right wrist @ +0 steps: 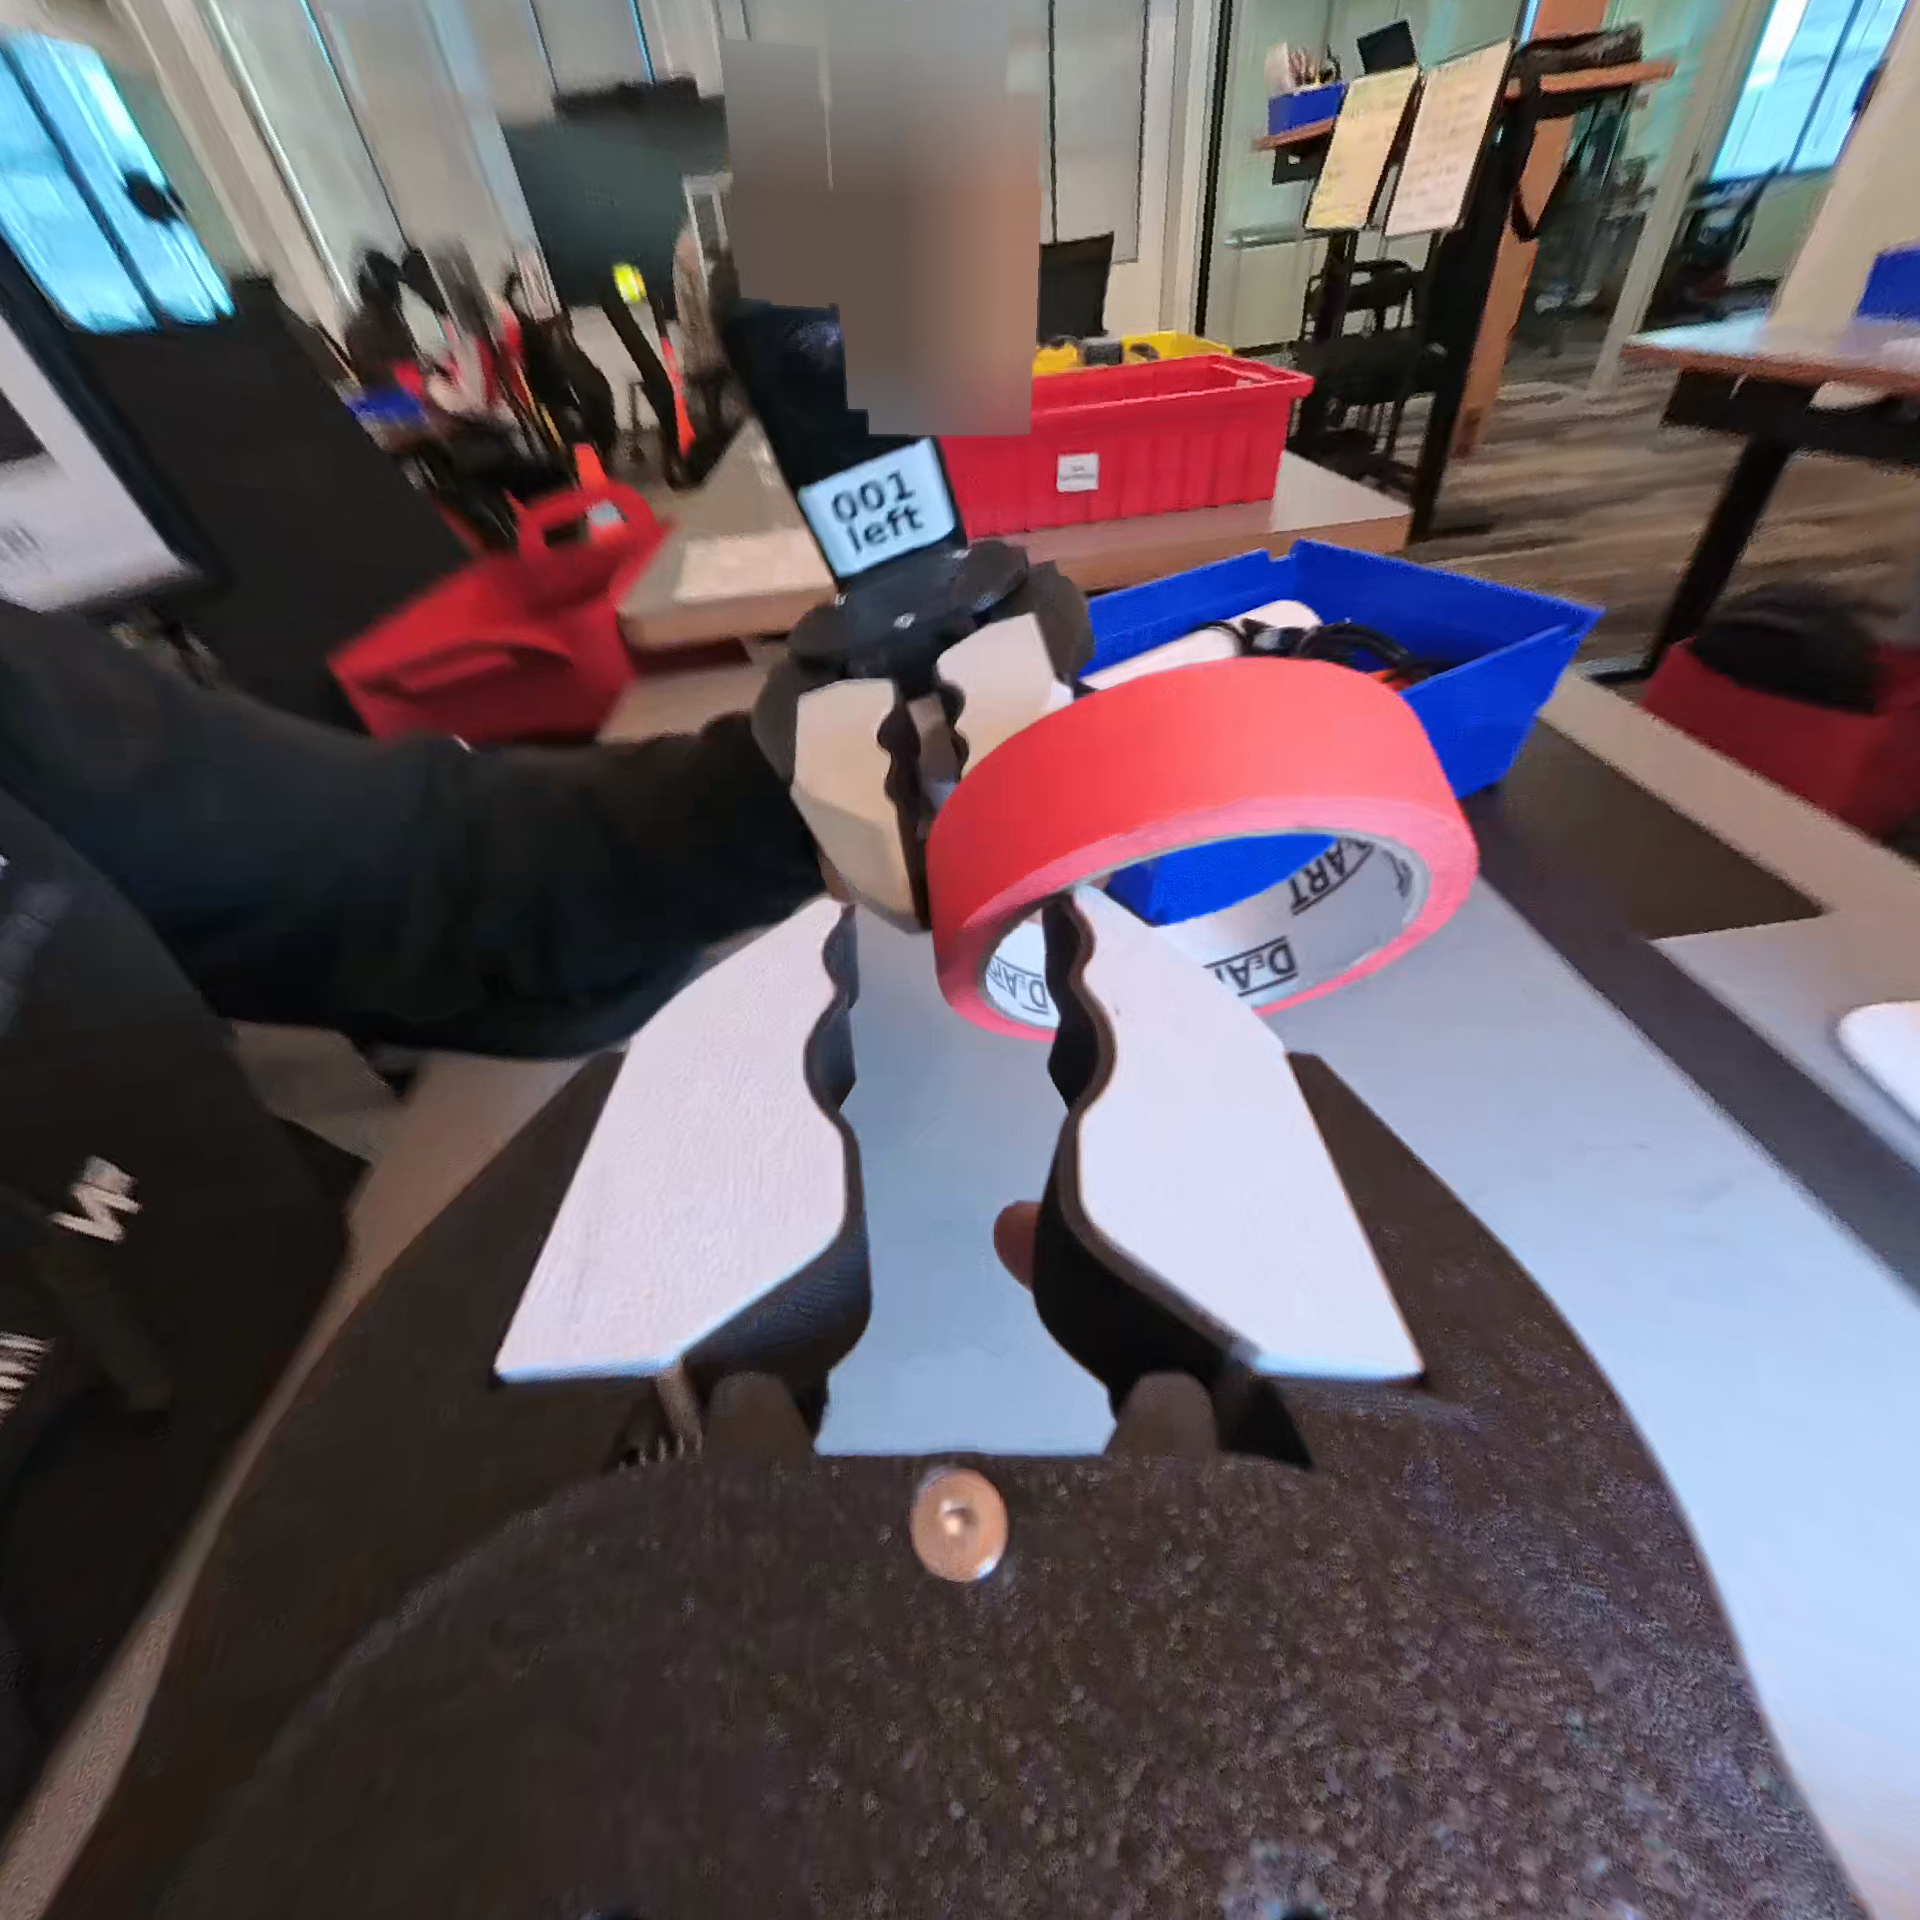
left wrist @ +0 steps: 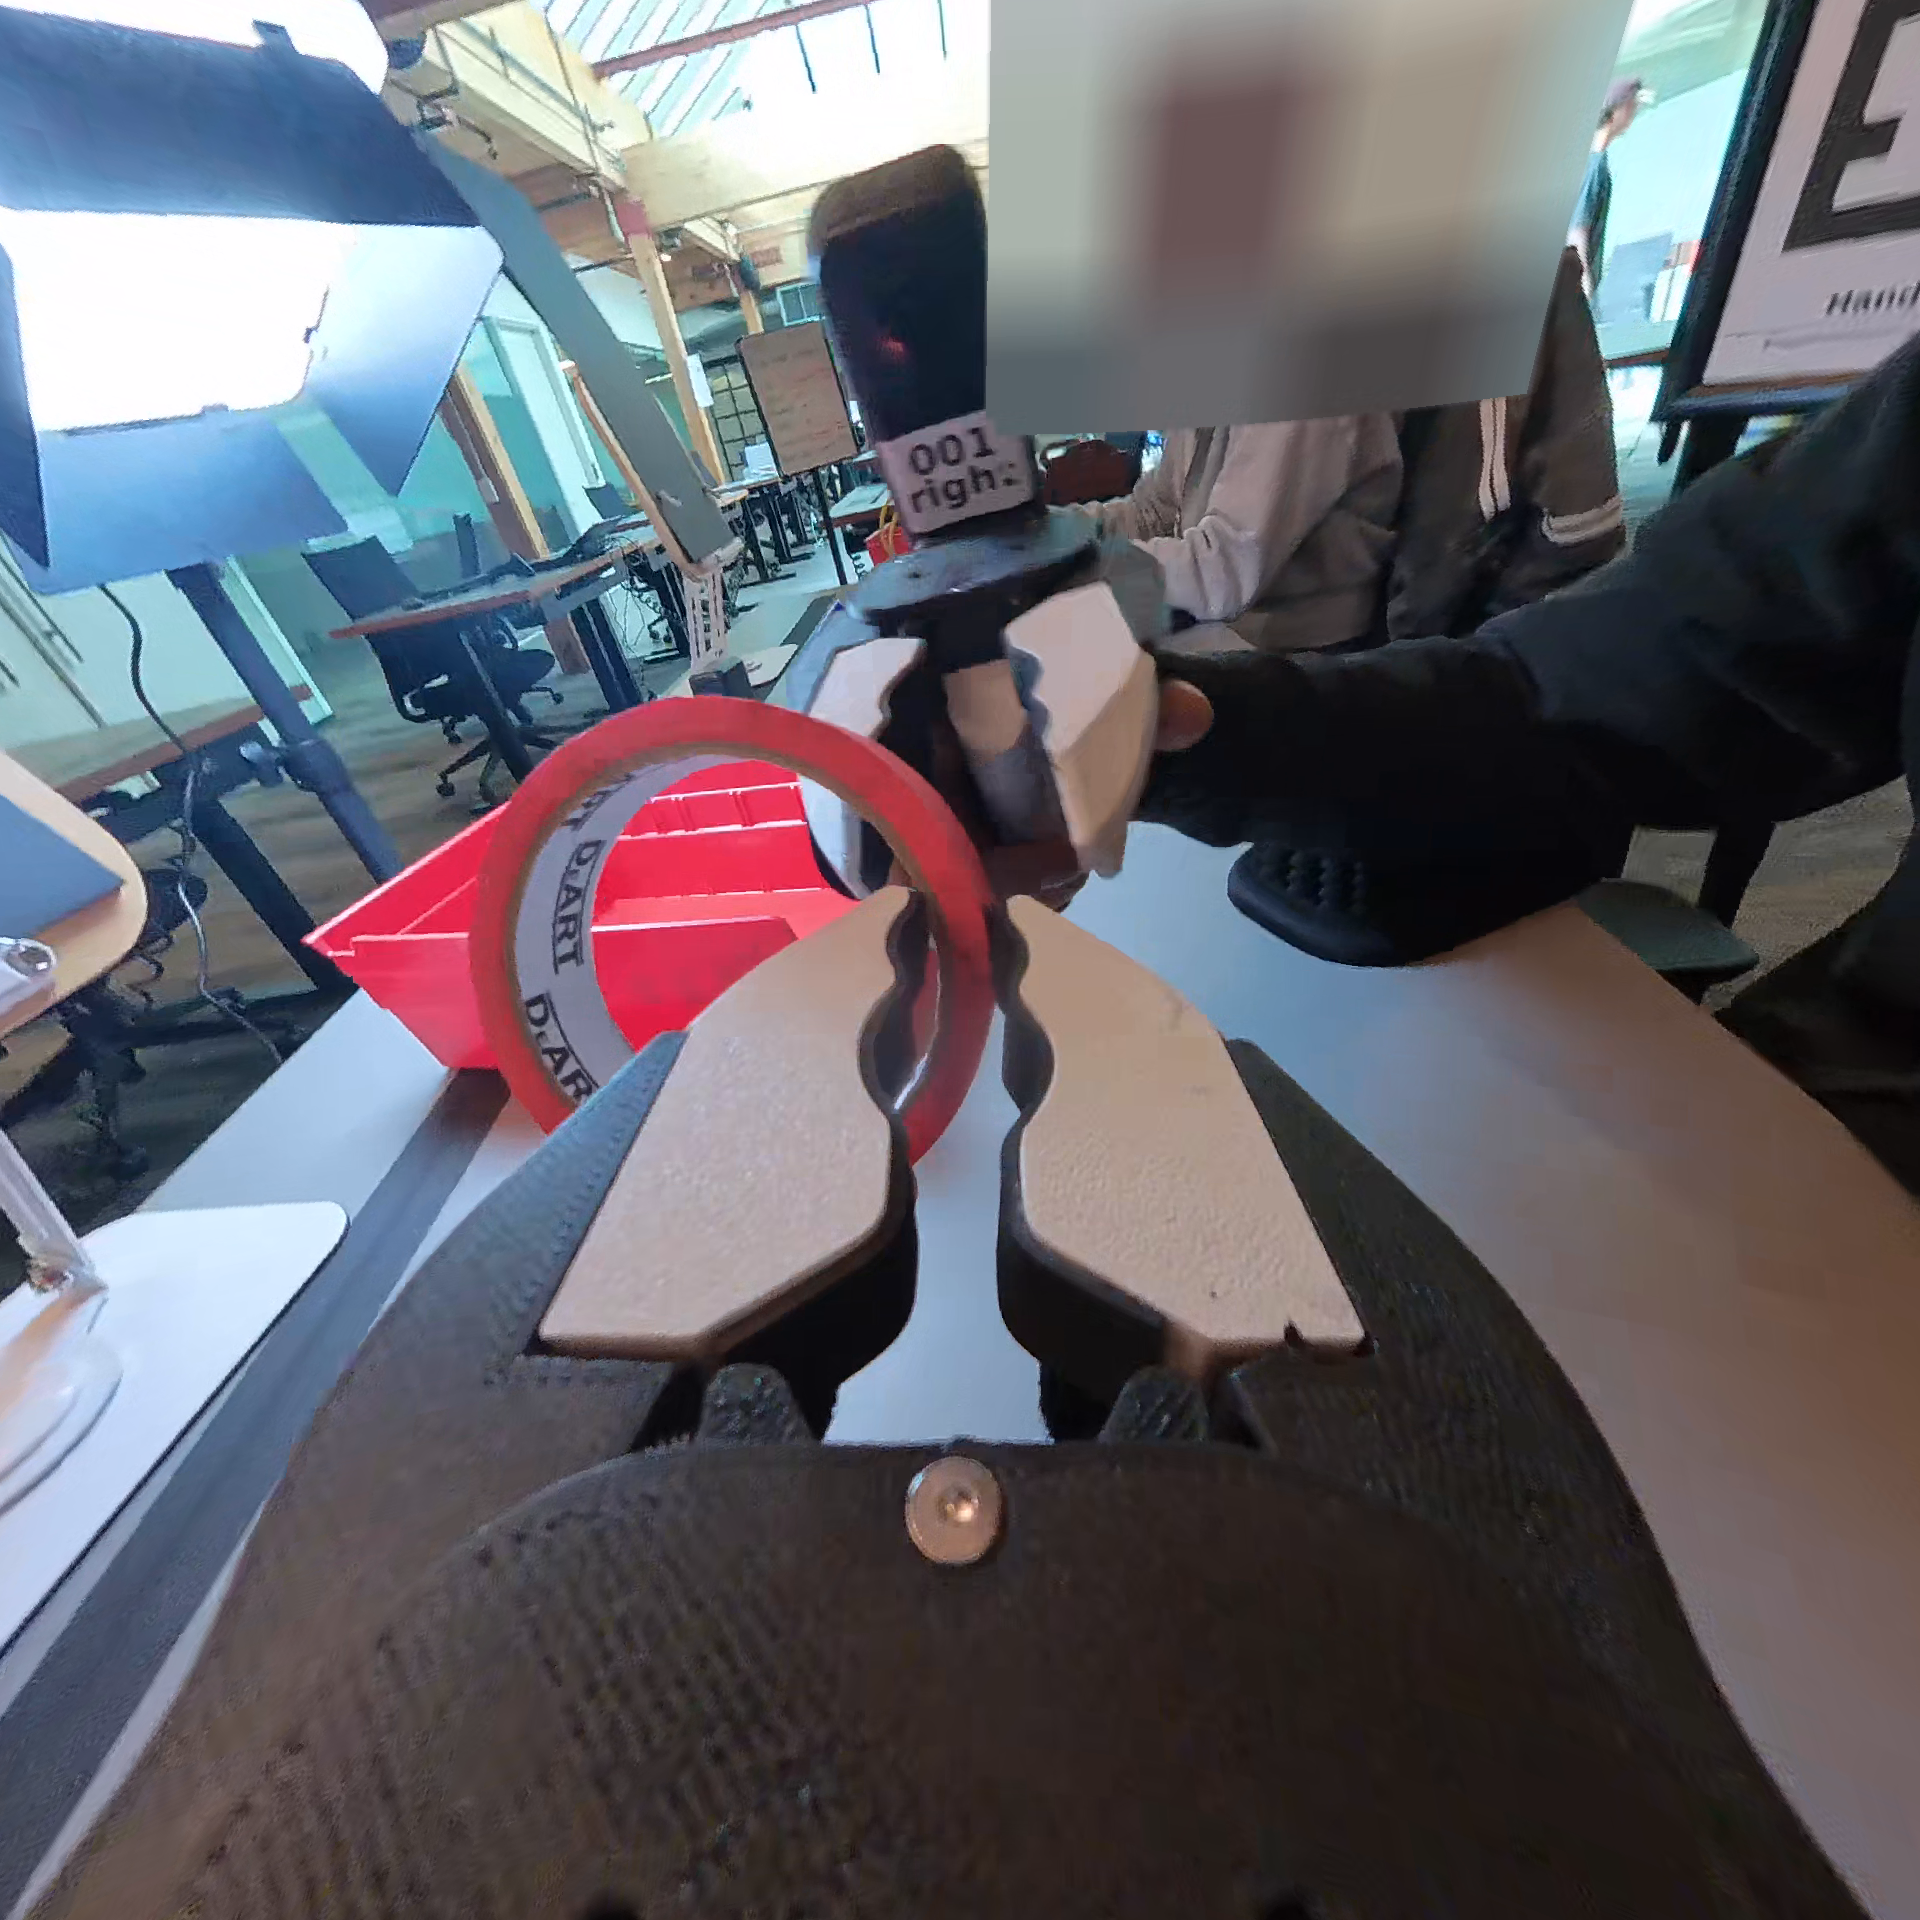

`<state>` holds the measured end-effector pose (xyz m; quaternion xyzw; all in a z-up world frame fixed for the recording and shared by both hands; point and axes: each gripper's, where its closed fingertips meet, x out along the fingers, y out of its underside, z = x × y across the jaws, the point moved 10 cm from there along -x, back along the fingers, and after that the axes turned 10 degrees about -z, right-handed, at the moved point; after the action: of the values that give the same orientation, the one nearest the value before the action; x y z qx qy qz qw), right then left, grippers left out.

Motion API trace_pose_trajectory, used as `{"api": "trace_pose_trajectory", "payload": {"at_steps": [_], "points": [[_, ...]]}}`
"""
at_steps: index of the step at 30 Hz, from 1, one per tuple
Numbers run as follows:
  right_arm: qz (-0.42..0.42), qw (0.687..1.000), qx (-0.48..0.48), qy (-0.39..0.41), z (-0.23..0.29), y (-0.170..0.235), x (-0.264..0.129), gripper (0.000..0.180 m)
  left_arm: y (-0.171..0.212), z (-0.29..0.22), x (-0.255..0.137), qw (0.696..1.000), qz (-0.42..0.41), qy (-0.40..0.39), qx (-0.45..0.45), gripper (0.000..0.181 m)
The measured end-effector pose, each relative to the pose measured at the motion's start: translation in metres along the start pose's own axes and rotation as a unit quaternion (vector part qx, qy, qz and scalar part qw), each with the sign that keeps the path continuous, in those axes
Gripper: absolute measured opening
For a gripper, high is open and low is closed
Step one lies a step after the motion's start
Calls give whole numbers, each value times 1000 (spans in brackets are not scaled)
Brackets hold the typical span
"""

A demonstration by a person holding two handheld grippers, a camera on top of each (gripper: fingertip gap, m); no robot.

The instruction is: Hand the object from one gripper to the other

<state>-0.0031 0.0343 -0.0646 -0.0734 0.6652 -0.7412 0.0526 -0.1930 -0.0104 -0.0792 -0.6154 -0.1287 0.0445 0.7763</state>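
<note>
Up close: grey table (left wrist: 1351,1091) spans below both tools. Red bin (left wrist: 727,914) behind on one side, blue bin (right wrist: 1455,644) on other. Left gripper (left wrist: 951,987) clamped on rim of red tape roll (left wrist: 727,904), roll held in air above table. Right gripper (right wrist: 951,956) spread, one finger (right wrist: 1195,1143) threaded through roll's hole, other outside, not clamped.
</note>
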Motion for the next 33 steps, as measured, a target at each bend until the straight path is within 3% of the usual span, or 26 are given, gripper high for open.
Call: {"api": "trace_pose_trajectory", "payload": {"at_steps": [2, 6, 9, 12, 15, 20, 24, 28, 33], "points": [[-24, 998, 60, -14, -3, 1, 1, 33, -1, -3, 1, 999, 10, -4, 33, 12], [-64, 985, 158, -23, -12, 4, 1, 11, -2, -4, 0, 998, 33, -11, 58, 11], [-78, 984, 158, -34, -13, 7, 2, 10, -2, -3, 1, 997, 44, -16, 58, 12], [-56, 994, 90, -21, -10, 6, 1, 9, 0, -1, 0, 999, 42, -15, 20, 15], [39, 996, -60, 45, -5, 10, 3, 9, -2, 10, -9, 997, -7, -18, -72, 24], [147, 954, -238, 103, 5, 23, 16, 10, 2, 28, -17, 968, -48, -23, -244, 40], [202, 905, -351, 130, 7, 37, 23, 10, 12, 34, -20, 953, -44, -28, -299, 38], [222, 873, -414, 131, 7, 48, 26, 10, 20, 36, -22, 945, -36, -19, -325, 34], [229, 864, -430, 126, 6, 51, 26, 10, 22, 37, -24, 942, -35, -8, -334, 28]]}}
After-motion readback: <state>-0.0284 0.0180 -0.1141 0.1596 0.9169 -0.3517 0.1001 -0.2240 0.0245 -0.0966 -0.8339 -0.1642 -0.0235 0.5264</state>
